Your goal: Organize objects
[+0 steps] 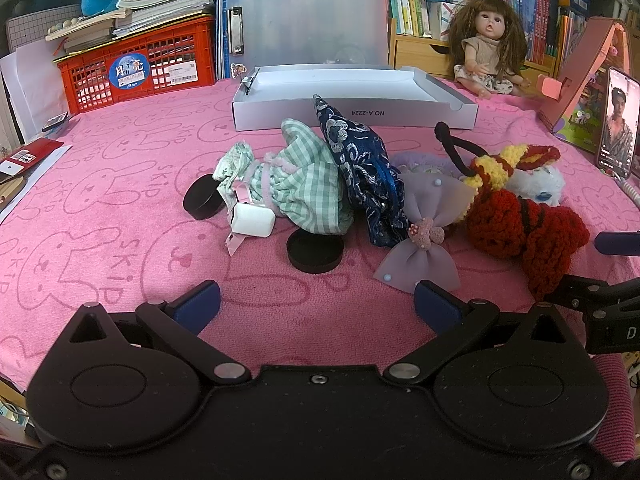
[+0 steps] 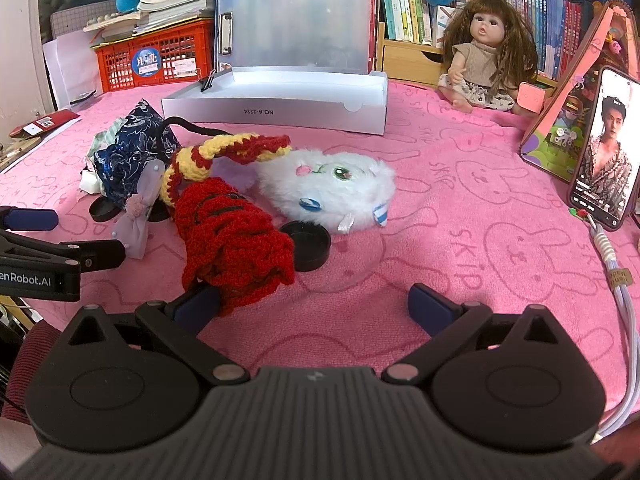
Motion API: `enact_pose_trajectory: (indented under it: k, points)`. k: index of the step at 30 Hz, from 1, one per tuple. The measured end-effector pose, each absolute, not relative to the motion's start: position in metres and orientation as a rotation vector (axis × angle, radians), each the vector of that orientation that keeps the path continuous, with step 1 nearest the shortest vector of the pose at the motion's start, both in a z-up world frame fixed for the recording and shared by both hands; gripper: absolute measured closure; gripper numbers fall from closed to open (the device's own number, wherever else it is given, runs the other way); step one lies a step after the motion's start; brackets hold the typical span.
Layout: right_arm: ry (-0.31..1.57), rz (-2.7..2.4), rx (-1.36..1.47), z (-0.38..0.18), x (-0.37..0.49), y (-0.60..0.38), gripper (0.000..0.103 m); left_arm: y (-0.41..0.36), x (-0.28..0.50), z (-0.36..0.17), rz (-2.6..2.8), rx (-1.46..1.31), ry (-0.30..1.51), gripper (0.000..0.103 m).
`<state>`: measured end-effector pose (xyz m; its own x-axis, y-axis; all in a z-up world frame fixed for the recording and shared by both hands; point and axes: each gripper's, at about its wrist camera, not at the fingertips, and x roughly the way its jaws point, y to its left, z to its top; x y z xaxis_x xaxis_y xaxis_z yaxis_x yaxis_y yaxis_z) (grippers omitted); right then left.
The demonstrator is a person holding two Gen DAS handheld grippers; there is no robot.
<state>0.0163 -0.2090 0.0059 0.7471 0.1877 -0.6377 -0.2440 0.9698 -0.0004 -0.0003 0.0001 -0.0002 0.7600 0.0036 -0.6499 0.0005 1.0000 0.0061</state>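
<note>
I have both grippers spread wide with nothing between the pads: the left gripper and the right gripper hover over the pink bunny-print towel.

The left wrist view alone shows the green-and-white checked cloth pouch in full, the small white rectangular case touching it, and a black round lid to the left of the pouch. The right wrist view alone shows the fluffy white plush toy clearly; in the left view the red-and-yellow crocheted piece mostly hides it.

Count across both views:
- one dark blue brocade pouch
- one lilac gauze bow
- three black lids in the left view, including one near centre
- one open white cardboard box behind the pile, holding none of these items.
</note>
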Motion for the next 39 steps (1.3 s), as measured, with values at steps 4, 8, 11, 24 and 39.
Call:
enact_pose_trajectory:
  k: [4, 8, 11, 24, 39]
  points:
    - [0.677, 0.231, -0.072, 0.007, 0.015, -0.21, 0.0, 0.0, 0.0, 0.0, 0.001, 0.007, 0.707, 0.0]
    - [0.659, 0.228, -0.066, 0.005, 0.012, -0.21, 0.0, 0.0, -0.001, 0.0, 0.001, 0.007, 0.706, 0.0]
    - [0.645, 0.223, -0.061, 0.004, 0.011, -0.21, 0.0, 0.0, -0.001, 0.0, 0.001, 0.007, 0.706, 0.0]
    - [0.639, 0.226, -0.063, 0.004, 0.01, -0.209, 0.0, -0.001, -0.005, 0.004, -0.003, 0.01, 0.698, 0.0]
    - [0.545, 0.299, -0.036, 0.026, 0.0, -0.208, 0.0, 0.0, -0.009, 0.018, -0.014, 0.051, 0.629, 0.0]
